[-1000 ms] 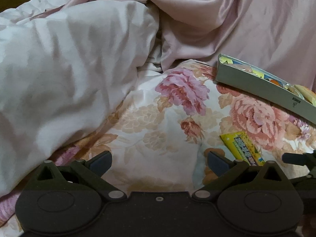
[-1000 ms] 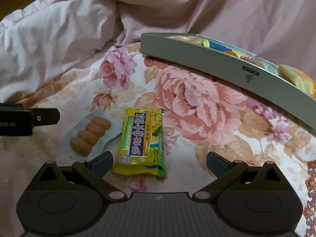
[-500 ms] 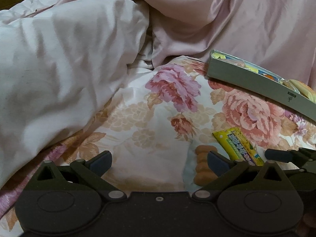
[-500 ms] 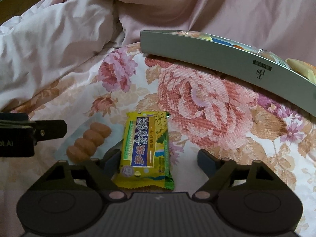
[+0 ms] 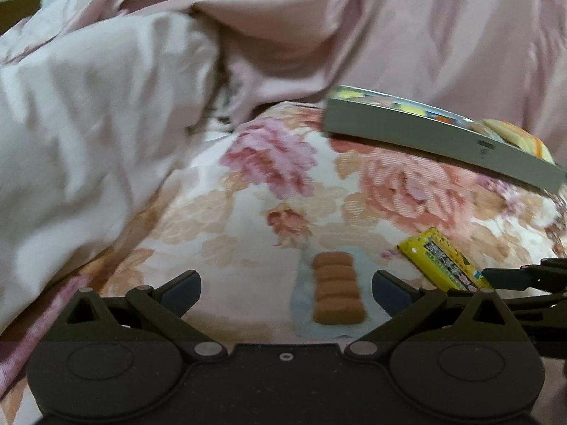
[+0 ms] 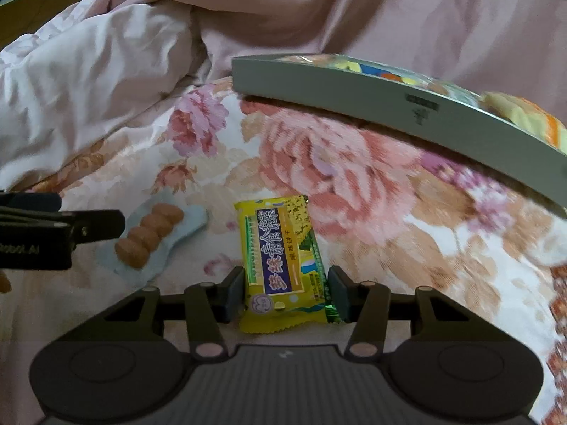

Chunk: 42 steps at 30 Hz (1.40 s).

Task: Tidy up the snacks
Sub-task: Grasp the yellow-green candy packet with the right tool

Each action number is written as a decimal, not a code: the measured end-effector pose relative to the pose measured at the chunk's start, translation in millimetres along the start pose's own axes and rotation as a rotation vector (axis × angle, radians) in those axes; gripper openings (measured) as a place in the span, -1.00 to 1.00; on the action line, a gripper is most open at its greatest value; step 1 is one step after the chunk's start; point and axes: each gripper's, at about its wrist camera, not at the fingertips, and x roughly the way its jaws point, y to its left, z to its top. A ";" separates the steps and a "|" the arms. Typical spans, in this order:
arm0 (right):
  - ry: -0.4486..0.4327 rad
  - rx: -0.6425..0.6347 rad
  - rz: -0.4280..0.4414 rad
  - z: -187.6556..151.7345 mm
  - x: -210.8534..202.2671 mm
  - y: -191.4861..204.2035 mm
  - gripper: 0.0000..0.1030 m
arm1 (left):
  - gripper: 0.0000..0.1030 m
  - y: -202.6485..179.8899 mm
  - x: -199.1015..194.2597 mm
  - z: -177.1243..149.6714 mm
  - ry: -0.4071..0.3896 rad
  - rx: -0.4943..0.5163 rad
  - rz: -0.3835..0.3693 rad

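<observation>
Floral bedding [image 6: 354, 163] carries the grey box [image 6: 354, 95]. In front of it, the right gripper [image 6: 287, 294] is closing around the yellow snack packet [image 6: 280, 248], probably for boxing it. Left gripper [image 5: 287, 283] stays unclenched over the clear biscuit pack [image 5: 336, 287].

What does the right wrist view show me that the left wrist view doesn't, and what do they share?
Right wrist only: the right tongs closing around the yellow snack packet, one pad at each long edge, with the packet's printed face readable.

Left wrist only: the left tongs standing open, the clear pack of brown pieces lying between the fingers, untouched.

Both: the yellow packet, the brown pieces, the grey tray of snacks behind them, and the floral bedspread.
</observation>
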 end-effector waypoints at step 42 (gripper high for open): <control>0.084 0.104 -0.010 -51.2 -65.5 -10.0 0.06 | 0.29 -38.0 -31.6 -22.1 0.188 0.032 -0.092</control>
